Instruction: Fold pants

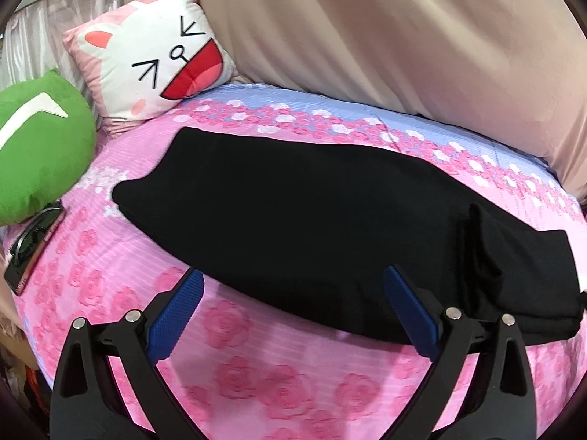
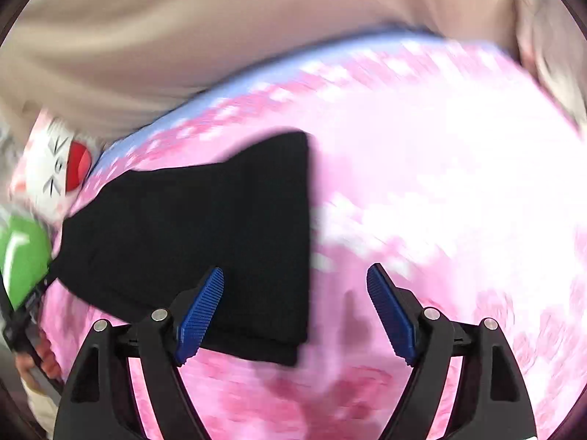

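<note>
Black fabric dominates my left wrist view: the pants [image 1: 312, 216] lie flat on the pink floral bedspread [image 1: 256, 374], already doubled leg on leg, long axis running from 10 o'clock to 4 o'clock. My left gripper [image 1: 295, 311] stands with jaws apart, empty, the near edge of the cloth just beyond its tips at 12 o'clock. A cat pillow [image 1: 154, 51] sits at 10 o'clock, well apart.

Right wrist view, blurred: the pants [image 2: 205, 242] end in a straight edge at 12 o'clock, the body trailing toward 9 o'clock. My right gripper [image 2: 295, 310] is spread and empty, and that end lies between its fingers. I judge the right the nearer to that end.
</note>
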